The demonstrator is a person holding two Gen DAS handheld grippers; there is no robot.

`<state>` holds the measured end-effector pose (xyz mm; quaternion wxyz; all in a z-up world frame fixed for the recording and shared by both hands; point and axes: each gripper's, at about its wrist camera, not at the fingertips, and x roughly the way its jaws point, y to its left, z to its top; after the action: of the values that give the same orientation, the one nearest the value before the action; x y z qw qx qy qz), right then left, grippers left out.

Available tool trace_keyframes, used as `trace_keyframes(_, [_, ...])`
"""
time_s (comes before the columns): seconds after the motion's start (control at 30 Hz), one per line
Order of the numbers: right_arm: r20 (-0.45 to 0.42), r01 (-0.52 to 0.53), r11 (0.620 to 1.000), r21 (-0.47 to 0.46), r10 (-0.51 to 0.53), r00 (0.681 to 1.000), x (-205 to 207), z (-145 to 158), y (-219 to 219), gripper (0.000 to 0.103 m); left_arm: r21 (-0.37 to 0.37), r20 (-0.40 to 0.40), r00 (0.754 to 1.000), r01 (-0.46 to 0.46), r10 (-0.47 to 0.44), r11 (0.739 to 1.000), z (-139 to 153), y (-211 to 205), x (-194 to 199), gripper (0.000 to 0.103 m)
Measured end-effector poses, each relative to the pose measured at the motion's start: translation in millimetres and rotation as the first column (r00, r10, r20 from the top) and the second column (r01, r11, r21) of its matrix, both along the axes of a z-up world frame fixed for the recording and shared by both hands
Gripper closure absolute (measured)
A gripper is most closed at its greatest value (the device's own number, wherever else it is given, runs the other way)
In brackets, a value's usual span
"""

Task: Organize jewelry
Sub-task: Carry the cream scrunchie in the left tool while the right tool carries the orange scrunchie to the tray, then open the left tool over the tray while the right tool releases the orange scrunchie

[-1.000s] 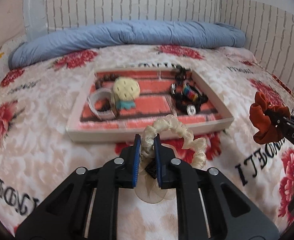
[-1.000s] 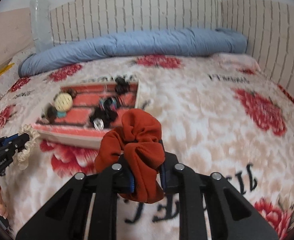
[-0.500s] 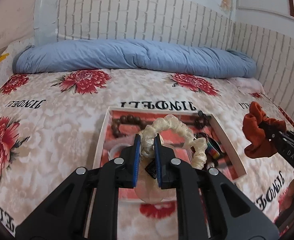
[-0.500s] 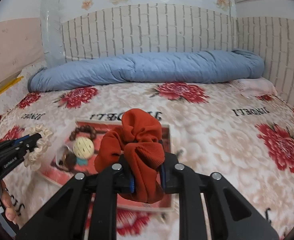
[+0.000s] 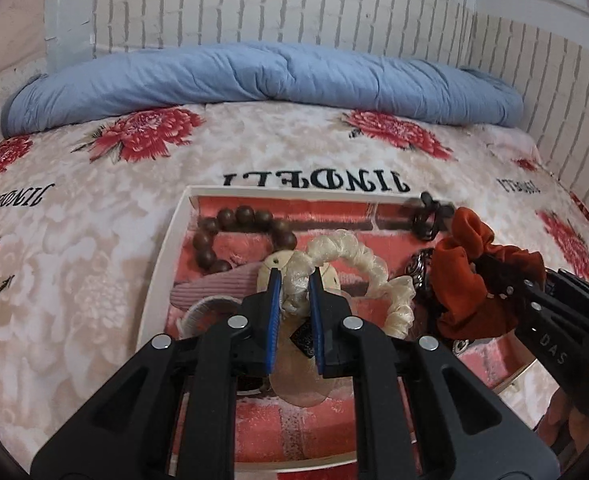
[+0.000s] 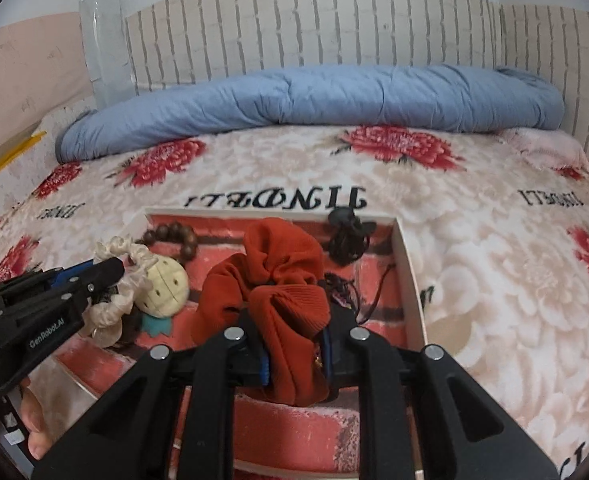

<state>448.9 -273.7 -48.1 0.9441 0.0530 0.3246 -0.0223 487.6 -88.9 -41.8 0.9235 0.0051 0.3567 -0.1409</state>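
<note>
A white-rimmed tray point(image 5: 162, 264) with a red brick-pattern floor lies on the bed. My left gripper point(image 5: 294, 280) is shut on a cream scrunchie point(image 5: 358, 256) and holds it over the tray's left half. My right gripper point(image 6: 294, 344) is shut on a rust-orange scrunchie point(image 6: 278, 264) over the tray's right half; it also shows in the left wrist view point(image 5: 462, 280). In the tray lie a brown bead bracelet point(image 5: 230, 232), a cream pineapple-shaped piece point(image 6: 164, 284) and black cord jewelry point(image 6: 346, 236).
The tray point(image 6: 410, 280) sits on a floral blanket point(image 5: 74, 240) with black lettering. A rolled blue duvet point(image 5: 254, 76) lies along the back by the brick-pattern wall. A pink ribbed item point(image 5: 214, 288) lies in the tray's left part.
Both grippers have moved forward and now hang over the tray, each still holding its scrunchie. The right gripper has come close beside the left one.
</note>
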Motion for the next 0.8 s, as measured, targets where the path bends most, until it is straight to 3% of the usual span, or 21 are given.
trace_keyframes(0.17, [-0.015,0.002,1.0,0.002,-0.002,1.0,5.8,-8.8,-1.0,0.084,0.018,-0.027,1.0,-0.009,0.01,1.0,-14.2,1.0,5.4,0.089])
trace_keyframes(0.53, [-0.039,0.019,1.0,-0.004,-0.019,0.999,11.9,-17.6,-3.8,0.08,0.026,-0.027,0.999,-0.029,0.03,0.999,-20.0,3.8,9.5,0.071])
trace_keyframes(0.7, [-0.045,0.023,0.999,0.028,-0.022,0.999,9.1,-15.0,-8.7,0.069,0.013,-0.039,0.998,-0.043,0.044,0.999,-17.4,8.4,7.3,0.066])
trace_keyframes(0.77, [-0.043,0.029,0.999,0.034,-0.027,0.999,6.1,-11.4,-10.0,0.056,0.013,-0.043,0.998,-0.04,0.041,0.999,-14.9,7.6,4.8,0.06])
trace_keyframes(0.8, [-0.043,0.029,0.999,0.033,-0.028,0.999,4.8,-9.5,-10.3,0.052,0.021,-0.04,0.998,-0.041,0.041,0.999,-13.4,6.7,3.1,0.05])
